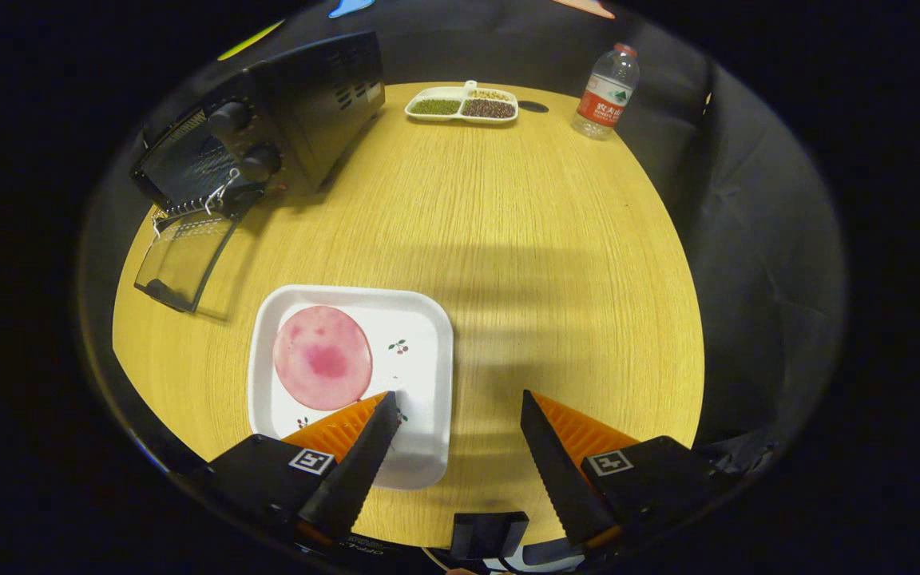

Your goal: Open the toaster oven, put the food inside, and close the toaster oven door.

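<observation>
Gripper (pixel 460 411) spread wide, holding nothing, poised over the near part of the table (pixel 524 239).

Food: 1 ham slice (pixel 322 357), on plate (pixel 352 383) just ahead of the left finger. Prob. thin, floppy, slick, light; pinch at the rim (a centre grab looks hopeless).

Oven (pixel 284 120) far left, door (pixel 184 259) already down.

Count: 1 plate, 1 oven, 1 bottle (pixel 607 92), 1 bean tray (pixel 462 105).

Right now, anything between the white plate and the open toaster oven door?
Gripper view: only bare tabletop between plate and open oven door. Claw open, near plate.
</observation>
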